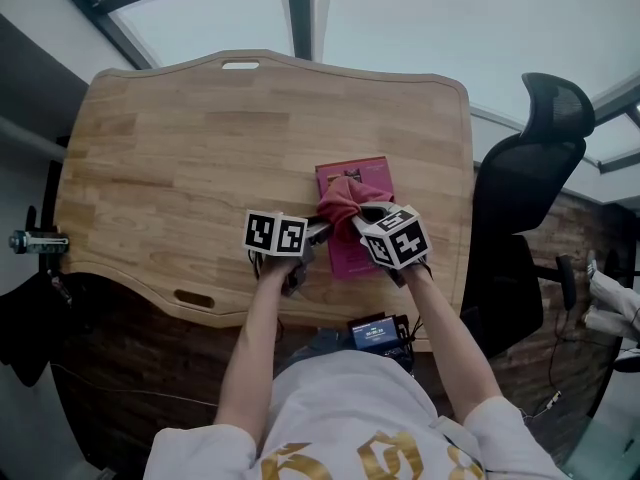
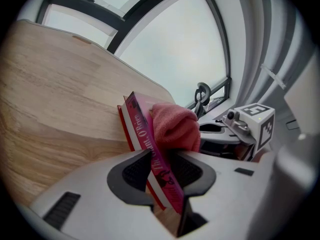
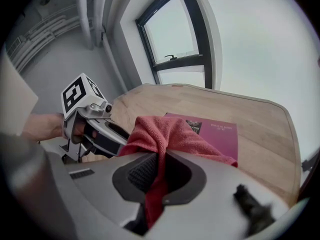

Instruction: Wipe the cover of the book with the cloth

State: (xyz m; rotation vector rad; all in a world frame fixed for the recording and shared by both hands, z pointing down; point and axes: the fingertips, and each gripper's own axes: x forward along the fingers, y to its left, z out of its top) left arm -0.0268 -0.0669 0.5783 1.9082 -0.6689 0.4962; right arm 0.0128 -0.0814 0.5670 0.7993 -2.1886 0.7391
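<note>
Book [image 1: 358, 180]: pink cover, seen lying on the wooden table [image 1: 190, 148], toward the table's right side and close to the near edge. The lettered spine is turned toward the left gripper [image 2: 160, 171].

Left gripper: jaws are closed on the book at its spine edge. In the left gripper view the spine is seen standing between the two dark pads, with both pads against it.

Cloth [image 3: 160, 129]: red-pink and bunched into a mound. It is seen resting on the book's cover, over the half nearer the person. The far part of the cover is left bare.

Right gripper [image 3: 159, 173]: jaws are clamped on a fold of the cloth. A strip of the fabric is seen pinched between the pads and running down past them.

The two grippers are held just beside each other at the book's near end, the left at the spine side and the right above the cover.

A black office chair [image 1: 535, 158] is noted to the right of the table.
</note>
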